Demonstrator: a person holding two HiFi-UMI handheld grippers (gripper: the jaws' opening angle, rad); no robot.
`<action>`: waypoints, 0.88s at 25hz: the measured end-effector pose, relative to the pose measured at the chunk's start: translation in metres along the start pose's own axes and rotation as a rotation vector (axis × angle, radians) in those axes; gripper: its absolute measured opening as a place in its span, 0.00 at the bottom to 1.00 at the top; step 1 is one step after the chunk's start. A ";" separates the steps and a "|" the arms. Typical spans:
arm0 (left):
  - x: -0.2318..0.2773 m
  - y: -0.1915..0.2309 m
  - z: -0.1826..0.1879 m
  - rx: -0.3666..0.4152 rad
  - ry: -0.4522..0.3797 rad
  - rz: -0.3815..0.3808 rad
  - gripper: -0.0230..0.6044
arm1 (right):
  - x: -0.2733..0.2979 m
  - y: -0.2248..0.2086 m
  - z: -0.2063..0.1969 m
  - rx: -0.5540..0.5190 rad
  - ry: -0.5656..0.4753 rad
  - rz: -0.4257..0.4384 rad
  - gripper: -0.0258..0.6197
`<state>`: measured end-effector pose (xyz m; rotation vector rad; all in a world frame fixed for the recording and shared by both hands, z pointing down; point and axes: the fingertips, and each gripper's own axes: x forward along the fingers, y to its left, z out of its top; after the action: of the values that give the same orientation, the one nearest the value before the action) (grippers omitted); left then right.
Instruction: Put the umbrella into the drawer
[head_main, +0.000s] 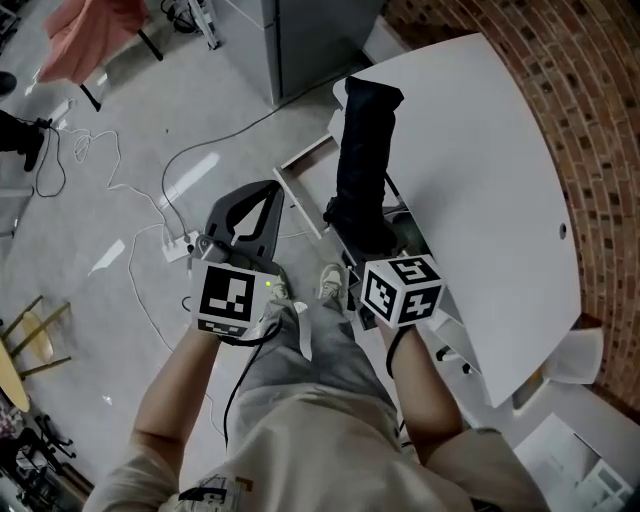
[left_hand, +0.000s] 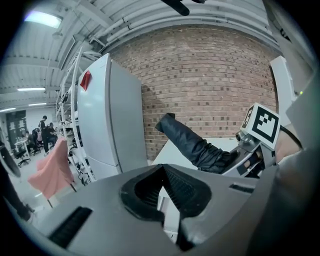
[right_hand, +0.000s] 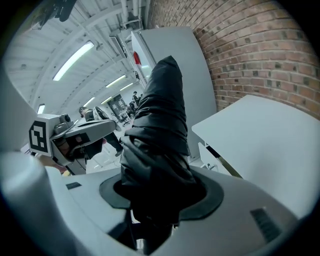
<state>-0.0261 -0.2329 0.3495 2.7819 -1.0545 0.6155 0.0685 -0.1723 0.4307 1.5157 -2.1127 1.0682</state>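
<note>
Right gripper (right_hand: 160, 192) clamps folded black umbrella (head_main: 365, 150), tip toward 12 o'clock. Left gripper (left_hand: 162, 170) closed, empty. Judgement: tilt umbrella level, align with open drawer (head_main: 300, 204) at 9 o'clock before releasing.

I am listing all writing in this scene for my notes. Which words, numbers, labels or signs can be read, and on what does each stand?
No text can be read.
Left marker cube: black-and-white squares only, no letters.
Right marker cube: the same.
Red label on the white cabinet: too blurred to read.
Shirt print: too small to read.
Umbrella: no print shows.
</note>
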 end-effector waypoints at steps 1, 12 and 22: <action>0.007 0.000 -0.010 -0.007 0.010 -0.004 0.05 | 0.009 -0.007 -0.006 0.002 0.012 -0.007 0.39; 0.082 0.026 -0.127 -0.105 0.068 0.066 0.05 | 0.107 -0.075 -0.088 0.043 0.119 -0.088 0.39; 0.148 0.015 -0.232 -0.131 0.175 0.016 0.05 | 0.178 -0.129 -0.170 0.131 0.243 -0.130 0.39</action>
<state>-0.0135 -0.2806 0.6200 2.5572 -1.0412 0.7475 0.0927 -0.1862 0.7072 1.4742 -1.7882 1.2922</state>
